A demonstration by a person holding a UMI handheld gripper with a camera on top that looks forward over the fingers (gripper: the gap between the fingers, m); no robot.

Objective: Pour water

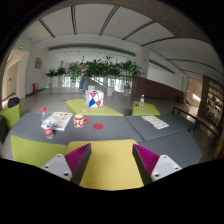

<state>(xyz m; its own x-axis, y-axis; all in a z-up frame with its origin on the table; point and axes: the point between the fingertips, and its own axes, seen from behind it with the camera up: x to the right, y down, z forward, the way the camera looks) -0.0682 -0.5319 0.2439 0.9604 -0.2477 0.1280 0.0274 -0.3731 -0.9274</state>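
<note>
open gripper (105, 160), mug (80, 121), grey table (120, 128)

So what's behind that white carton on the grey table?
Behind the white carton a yellow table, then a row of green plants along the wall. What's directly behind it is hidden. The gripper is open.

only the gripper (112, 160) in view, seen from behind along its two fingers. jaws spread wide apart, nothing between them. left finger (62, 166) pale grey, with a magenta pad (78, 152) on its inner face. right finger (165, 165) matching it, pad (146, 155) likewise magenta and turned inward. fingers level with each other, pointed forward, held above the near edge of the counter (110, 128), touching nothing. no hand or sleeve visible.
</note>
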